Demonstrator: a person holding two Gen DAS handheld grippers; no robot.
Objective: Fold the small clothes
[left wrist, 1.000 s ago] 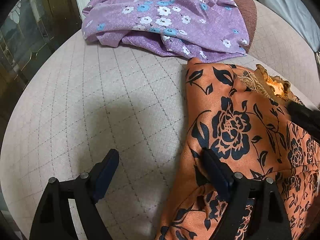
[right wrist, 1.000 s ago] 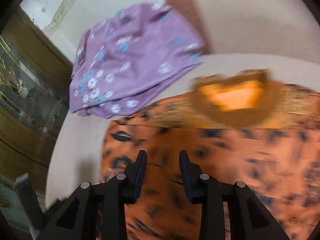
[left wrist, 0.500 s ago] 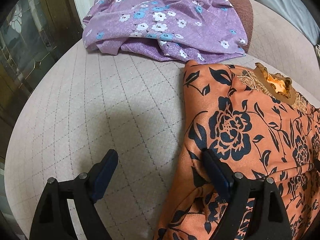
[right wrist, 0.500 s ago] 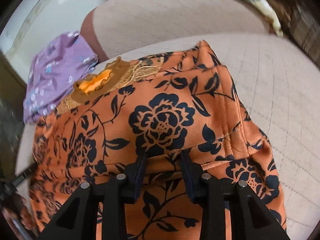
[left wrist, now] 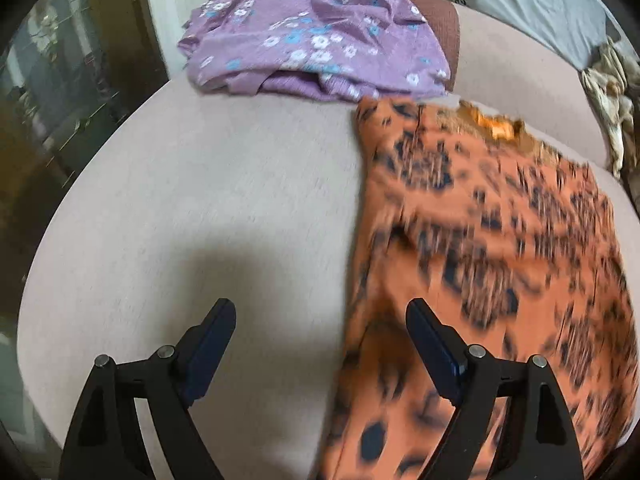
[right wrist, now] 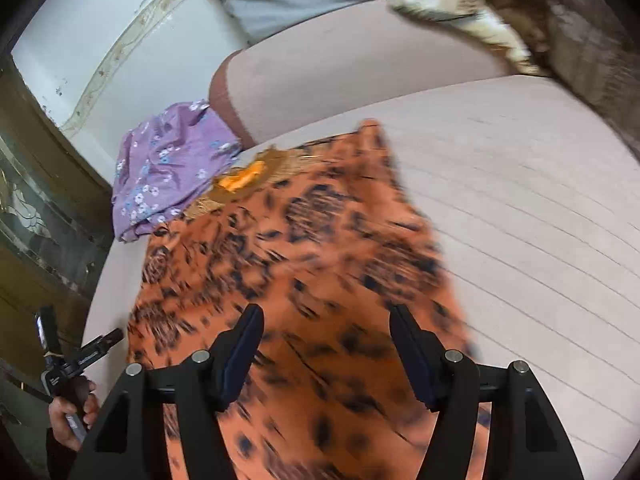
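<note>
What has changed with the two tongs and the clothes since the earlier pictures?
The right tongs have just been opening above the orange floral garment, whose right side now lies folded in; they press on nothing. The left tongs stayed wide open and drew back. The purple floral garment stayed where it was.

No readable text anywhere. The small black device (right wrist: 86, 354) in the person's hand (right wrist: 70, 416) carried a pale marking, too blurred and tiny to make out.
</note>
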